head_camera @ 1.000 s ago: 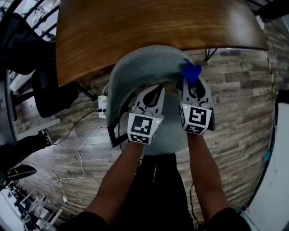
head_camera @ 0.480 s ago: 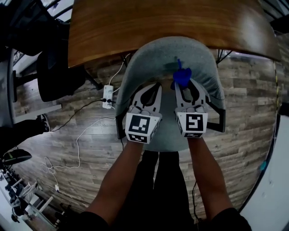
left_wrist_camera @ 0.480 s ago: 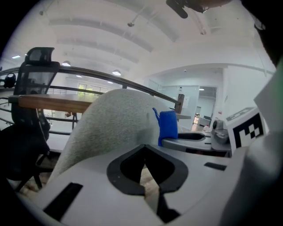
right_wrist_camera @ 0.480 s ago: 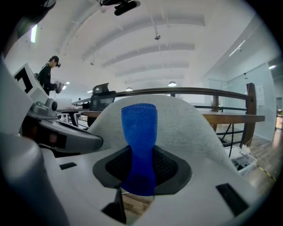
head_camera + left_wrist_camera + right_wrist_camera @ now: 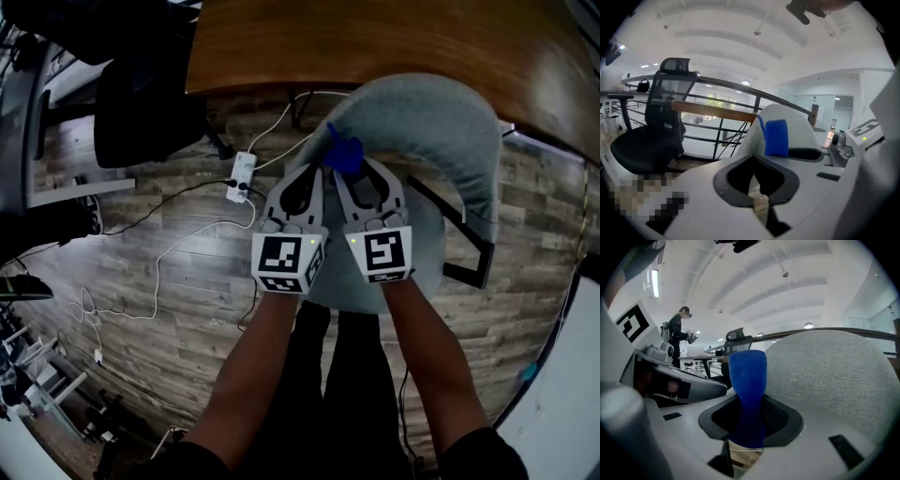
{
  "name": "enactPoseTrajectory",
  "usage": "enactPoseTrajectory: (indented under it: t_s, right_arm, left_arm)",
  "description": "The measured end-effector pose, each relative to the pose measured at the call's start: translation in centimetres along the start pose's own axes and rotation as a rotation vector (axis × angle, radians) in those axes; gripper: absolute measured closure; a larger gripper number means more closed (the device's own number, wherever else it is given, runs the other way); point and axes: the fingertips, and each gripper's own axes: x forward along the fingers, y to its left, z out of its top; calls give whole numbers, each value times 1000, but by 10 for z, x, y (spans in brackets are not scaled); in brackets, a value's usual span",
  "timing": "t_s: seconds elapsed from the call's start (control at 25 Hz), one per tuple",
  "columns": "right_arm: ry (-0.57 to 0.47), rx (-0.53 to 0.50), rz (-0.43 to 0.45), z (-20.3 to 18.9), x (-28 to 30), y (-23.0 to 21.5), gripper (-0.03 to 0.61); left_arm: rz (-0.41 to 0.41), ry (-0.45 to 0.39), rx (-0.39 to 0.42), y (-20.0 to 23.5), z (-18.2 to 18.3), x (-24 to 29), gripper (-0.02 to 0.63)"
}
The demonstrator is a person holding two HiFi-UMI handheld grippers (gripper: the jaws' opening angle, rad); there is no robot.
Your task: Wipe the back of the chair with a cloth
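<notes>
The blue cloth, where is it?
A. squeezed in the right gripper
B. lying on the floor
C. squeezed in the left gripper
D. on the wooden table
A: the right gripper is shut on the blue cloth, which sticks up from its jaws beside the grey chair back.
</notes>
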Motion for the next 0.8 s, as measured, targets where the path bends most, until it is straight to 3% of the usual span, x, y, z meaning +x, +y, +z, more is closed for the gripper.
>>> enactPoseTrajectory:
  t_s: [0.28, 0.8]
  right_arm:
    - [-3, 0, 64, 6, 19, 22, 443]
    - [-12, 48, 29, -1, 26, 12, 443]
  left_arm:
    - [41, -36, -51, 16, 4, -11, 611]
    - [64, -33, 7, 8, 3, -1, 611]
